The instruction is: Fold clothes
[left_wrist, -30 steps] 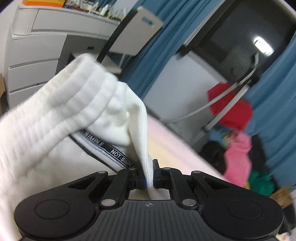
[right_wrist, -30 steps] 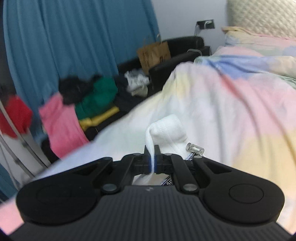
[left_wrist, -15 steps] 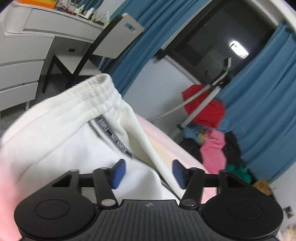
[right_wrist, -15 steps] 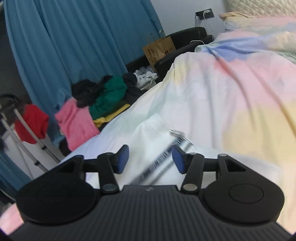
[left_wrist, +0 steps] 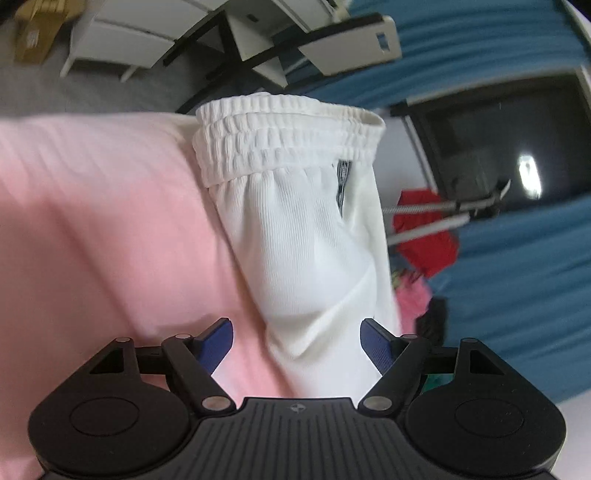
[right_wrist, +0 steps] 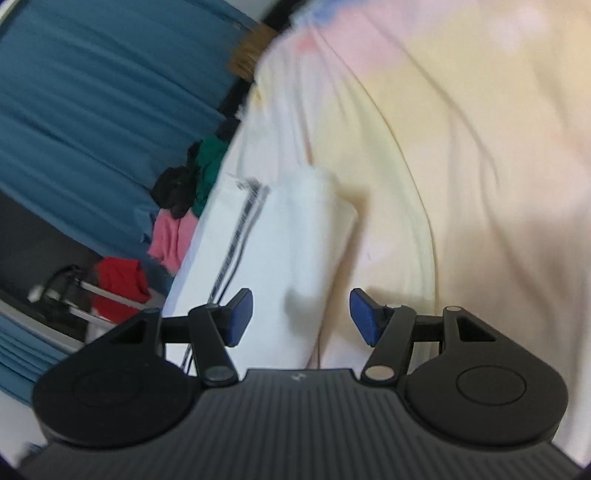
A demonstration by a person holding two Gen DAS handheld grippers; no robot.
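Released since earlier, white shorts [left_wrist: 306, 236] lie on bedspread [left_wrist: 92, 229]; both grippers [left_wrist: 297, 343] [right_wrist: 301, 314] gape empty.

A pink and yellow bedspread [right_wrist: 461, 155] is lying ahead of the hand-held gripper. Blue curtains [right_wrist: 92, 92] are hanging to its left, with a heap of clothes [right_wrist: 184, 206] beneath. A chair [left_wrist: 332, 48] and white drawers [left_wrist: 122, 33] are standing far ahead.

White ribbed garment [left_wrist: 310, 236], elastic gathered waistband, lying folded on pastel bedspread [right_wrist: 461, 155]
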